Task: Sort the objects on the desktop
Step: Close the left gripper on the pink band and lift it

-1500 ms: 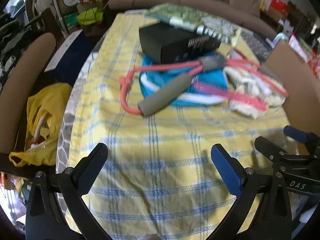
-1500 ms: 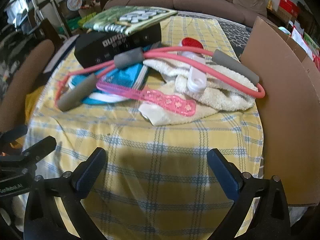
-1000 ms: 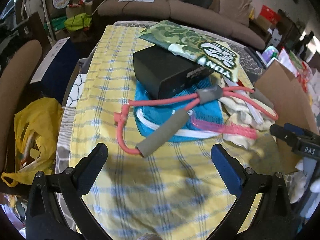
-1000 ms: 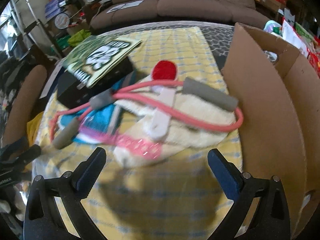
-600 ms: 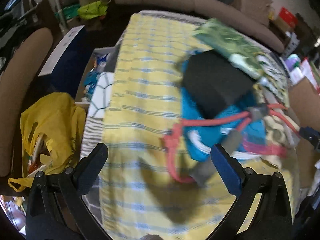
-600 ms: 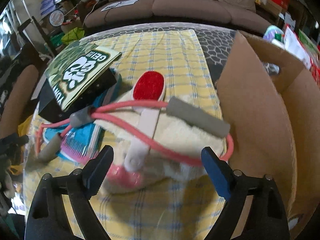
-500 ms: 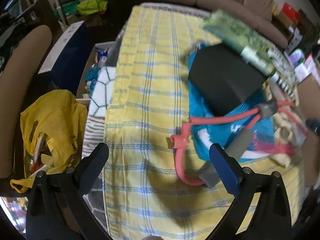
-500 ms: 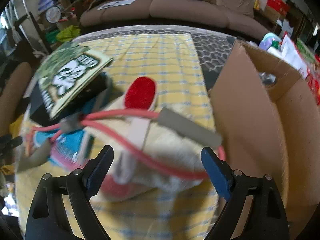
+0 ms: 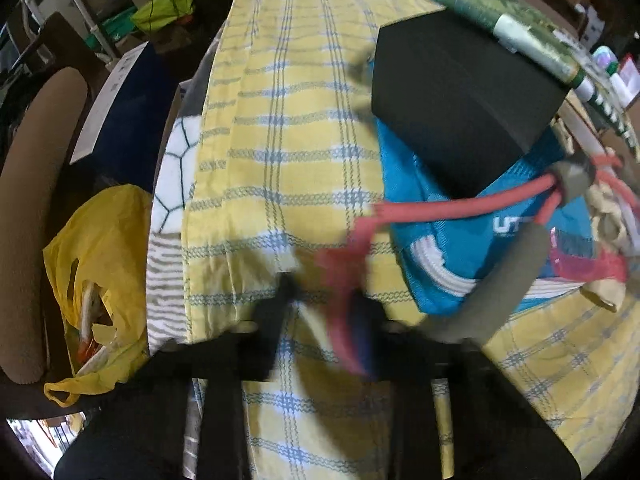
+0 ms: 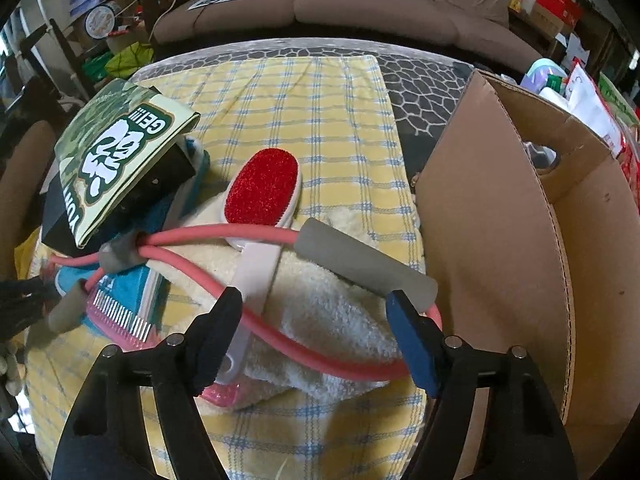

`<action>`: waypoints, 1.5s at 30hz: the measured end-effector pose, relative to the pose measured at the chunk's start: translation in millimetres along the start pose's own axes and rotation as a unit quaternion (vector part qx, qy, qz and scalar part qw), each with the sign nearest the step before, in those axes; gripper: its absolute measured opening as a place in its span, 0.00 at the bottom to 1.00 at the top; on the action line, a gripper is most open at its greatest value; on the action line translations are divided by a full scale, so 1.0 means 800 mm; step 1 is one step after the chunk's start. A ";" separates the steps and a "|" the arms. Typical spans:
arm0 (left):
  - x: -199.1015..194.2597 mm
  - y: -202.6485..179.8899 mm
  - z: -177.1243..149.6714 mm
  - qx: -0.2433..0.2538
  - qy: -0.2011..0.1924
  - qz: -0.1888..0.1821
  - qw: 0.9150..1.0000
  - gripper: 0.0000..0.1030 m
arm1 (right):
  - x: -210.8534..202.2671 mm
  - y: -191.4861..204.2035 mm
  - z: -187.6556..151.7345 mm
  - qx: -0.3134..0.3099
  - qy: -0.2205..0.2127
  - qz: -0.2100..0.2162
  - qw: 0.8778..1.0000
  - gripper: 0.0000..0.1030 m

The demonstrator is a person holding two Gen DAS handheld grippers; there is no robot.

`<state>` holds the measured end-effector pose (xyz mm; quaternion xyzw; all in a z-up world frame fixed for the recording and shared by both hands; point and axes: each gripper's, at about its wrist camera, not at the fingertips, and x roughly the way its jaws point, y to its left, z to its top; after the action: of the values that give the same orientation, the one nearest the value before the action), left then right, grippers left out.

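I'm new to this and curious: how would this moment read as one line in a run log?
left gripper: shut on pink band's loop | right gripper: closing, astride pink band, not gripping | cardboard box: right of pile

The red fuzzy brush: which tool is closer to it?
Right. The right tool straddles the white handle of the red brush, its jaws closing. The left tool is off at the far end of the pink stretchy band, shut on it.
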<state>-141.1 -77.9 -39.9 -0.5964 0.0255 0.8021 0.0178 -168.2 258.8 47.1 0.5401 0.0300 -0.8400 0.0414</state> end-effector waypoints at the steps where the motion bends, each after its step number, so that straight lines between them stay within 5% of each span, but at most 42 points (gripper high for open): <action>1: -0.003 0.000 0.001 0.001 -0.002 -0.003 1.000 0.09 | -0.001 0.000 0.000 -0.001 0.000 0.005 1.000 0.67; 5: -0.014 -0.001 0.004 -0.004 -0.014 -0.012 1.000 0.08 | -0.008 0.010 -0.003 -0.021 -0.001 0.018 1.000 0.56; 13: -0.042 0.003 0.009 -0.032 -0.031 -0.059 0.997 0.08 | 0.006 0.025 -0.016 -0.049 0.017 0.043 0.998 0.53; 17: -0.052 0.003 0.006 -0.043 -0.035 -0.079 0.995 0.08 | 0.026 0.036 -0.015 -0.079 0.032 0.016 0.996 0.49; 19: -0.055 0.003 0.004 -0.047 -0.035 -0.084 0.995 0.08 | 0.028 0.034 -0.016 -0.078 0.032 0.023 0.996 0.24; 22: -0.059 0.005 0.001 -0.054 -0.039 -0.098 0.993 0.08 | 0.027 0.036 -0.018 -0.087 0.031 0.035 0.995 0.18; 31: -0.094 -0.004 0.006 -0.050 -0.073 -0.114 0.989 0.08 | -0.023 0.025 -0.002 -0.051 -0.023 0.050 0.997 0.13; 37: -0.150 -0.011 0.000 -0.047 -0.100 -0.159 0.981 0.08 | -0.081 0.023 0.012 -0.041 -0.061 0.066 0.995 0.13; 40: -0.176 -0.015 -0.012 -0.036 -0.106 -0.163 0.980 0.08 | -0.110 0.026 0.007 -0.048 -0.071 0.077 0.993 0.04; 45: -0.199 -0.023 -0.036 -0.029 -0.106 -0.167 0.980 0.08 | -0.132 0.032 -0.013 -0.061 -0.071 0.080 0.992 0.05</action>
<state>-66.7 -60.9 103.8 -0.5044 -0.0998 0.8467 0.1366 -112.7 237.9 138.7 0.4765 0.0346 -0.8668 0.1430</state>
